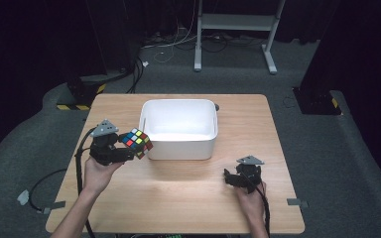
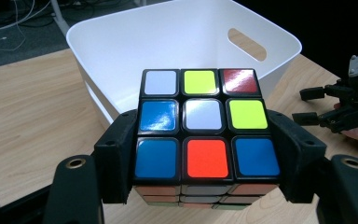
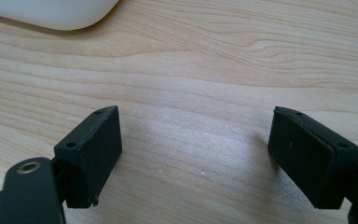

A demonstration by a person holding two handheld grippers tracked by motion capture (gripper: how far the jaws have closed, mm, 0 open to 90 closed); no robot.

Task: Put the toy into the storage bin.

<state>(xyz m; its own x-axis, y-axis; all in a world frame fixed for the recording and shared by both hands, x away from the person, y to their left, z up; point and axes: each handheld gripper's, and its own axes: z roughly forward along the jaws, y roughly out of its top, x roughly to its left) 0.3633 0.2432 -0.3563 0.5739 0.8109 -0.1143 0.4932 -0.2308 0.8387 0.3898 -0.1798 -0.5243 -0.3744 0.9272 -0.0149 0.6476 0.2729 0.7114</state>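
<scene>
Where wooden table carries all: white bin at centre, handle slot in wall. Left gripper clamped on puzzle cube, 3x3 face, held off table just beside bin's left wall. Right gripper near front edge, jaws wide, nothing between.

cube: glossy plastic, bright stickers catching the light, black frame between them
tub: smooth white plastic, soft sheen
table: pale wood grain, smooth, faintly shiny under the lamp
left gripper: matt black plastic jaws clamped on the cube, brass-looking screw inserts
right gripper: matt black plastic too, jaws apart, edges a bit rough
floor: grey carpet, dull and fuzzy
</scene>
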